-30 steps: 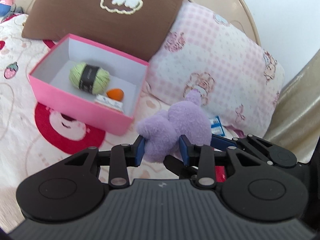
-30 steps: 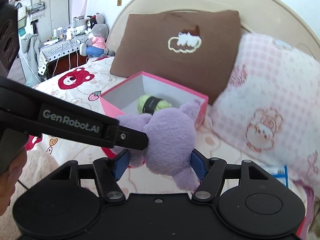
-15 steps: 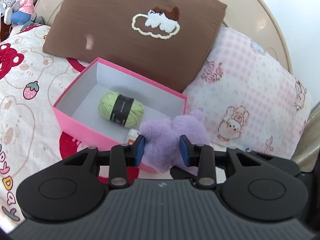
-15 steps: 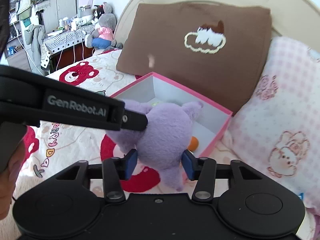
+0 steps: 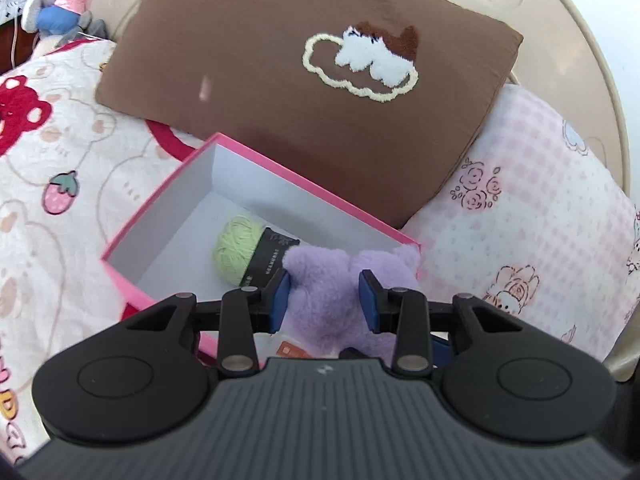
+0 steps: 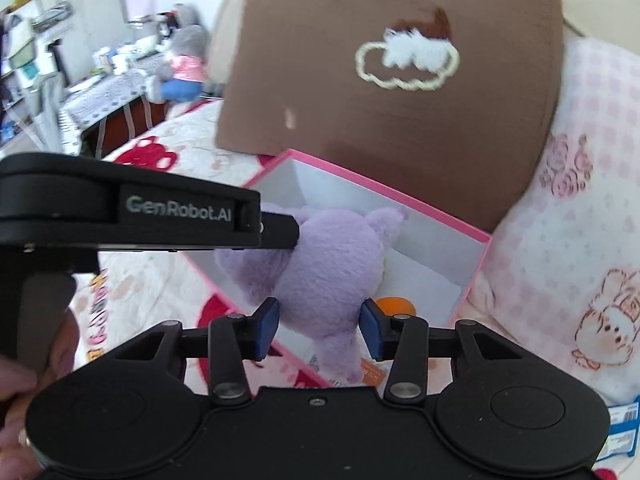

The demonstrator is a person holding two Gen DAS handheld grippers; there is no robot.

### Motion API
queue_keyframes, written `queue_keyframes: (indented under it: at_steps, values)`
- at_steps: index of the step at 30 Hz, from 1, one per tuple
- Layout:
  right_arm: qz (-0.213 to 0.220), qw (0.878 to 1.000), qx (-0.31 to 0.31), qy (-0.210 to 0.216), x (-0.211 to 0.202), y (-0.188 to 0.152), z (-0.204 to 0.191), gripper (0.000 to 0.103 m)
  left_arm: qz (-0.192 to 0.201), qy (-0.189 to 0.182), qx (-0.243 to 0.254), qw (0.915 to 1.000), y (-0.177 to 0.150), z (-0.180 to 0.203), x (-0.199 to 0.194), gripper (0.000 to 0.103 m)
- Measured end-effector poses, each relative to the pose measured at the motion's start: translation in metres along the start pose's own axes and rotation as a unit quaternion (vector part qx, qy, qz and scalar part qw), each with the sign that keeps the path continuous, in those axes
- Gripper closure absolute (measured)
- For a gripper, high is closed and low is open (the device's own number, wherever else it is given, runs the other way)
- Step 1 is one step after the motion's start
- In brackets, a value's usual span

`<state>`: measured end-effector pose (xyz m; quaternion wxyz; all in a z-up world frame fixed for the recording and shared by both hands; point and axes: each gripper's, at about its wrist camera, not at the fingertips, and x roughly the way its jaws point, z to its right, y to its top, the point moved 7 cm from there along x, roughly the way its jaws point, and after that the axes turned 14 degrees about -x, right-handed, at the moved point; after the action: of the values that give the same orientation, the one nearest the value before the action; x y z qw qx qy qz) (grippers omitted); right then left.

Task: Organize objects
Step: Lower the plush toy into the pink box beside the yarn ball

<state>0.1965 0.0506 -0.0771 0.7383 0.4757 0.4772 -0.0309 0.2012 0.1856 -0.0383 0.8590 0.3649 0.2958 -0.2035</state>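
A purple plush toy (image 5: 324,280) hangs over the near right part of an open pink box (image 5: 280,172) on the bed. My left gripper (image 5: 324,304) is shut on the toy, its blue pads pressed into the fur. In the right wrist view the plush toy (image 6: 328,256) also sits between the blue pads of my right gripper (image 6: 318,330), whose jaws are closing and touch its lower body. The left gripper's finger (image 6: 276,232) reaches in from the left. Inside the box (image 6: 400,192) lie a green yarn ball (image 5: 236,248) and a small orange object (image 6: 394,305).
A brown cushion (image 5: 304,92) leans against the headboard behind the box. A pink checked pillow (image 5: 520,208) lies to its right. A blue-and-white packet (image 6: 622,420) lies on the bed at the right. A person's hand (image 6: 16,392) holds the left gripper.
Both grippers have carried the purple plush toy from beside the pillow to above the box. The right gripper's jaws have narrowed onto the toy.
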Motion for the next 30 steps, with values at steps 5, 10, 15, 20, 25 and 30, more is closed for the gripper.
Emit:
queue_keyframes:
  at_steps: [5,10,15,20,25,30]
  values:
    - [-0.021,1.0,0.011,0.006,0.024,-0.006,0.005,0.056,-0.001,0.033,0.002,0.9994,-0.013,-0.015,0.025,0.069]
    - [-0.027,0.999,0.011,0.023,0.042,-0.016,-0.002,0.056,-0.006,0.032,-0.005,0.9995,-0.011,-0.033,0.038,0.068]
    - [-0.027,0.998,0.024,0.044,0.056,-0.015,-0.003,0.056,-0.005,0.034,-0.009,0.9994,-0.006,-0.048,0.049,0.069]
    - [-0.035,0.998,0.026,0.054,0.072,-0.013,-0.002,0.058,0.001,0.045,-0.014,0.9989,-0.002,-0.056,0.06,0.07]
    - [-0.048,0.996,0.037,0.067,0.085,-0.013,-0.004,0.058,0.002,0.054,-0.013,0.9985,0.001,-0.065,0.07,0.071]
    - [-0.066,0.991,0.072,0.09,0.107,-0.018,-0.003,0.058,-0.006,0.075,-0.018,0.997,0.004,-0.078,0.086,0.073]
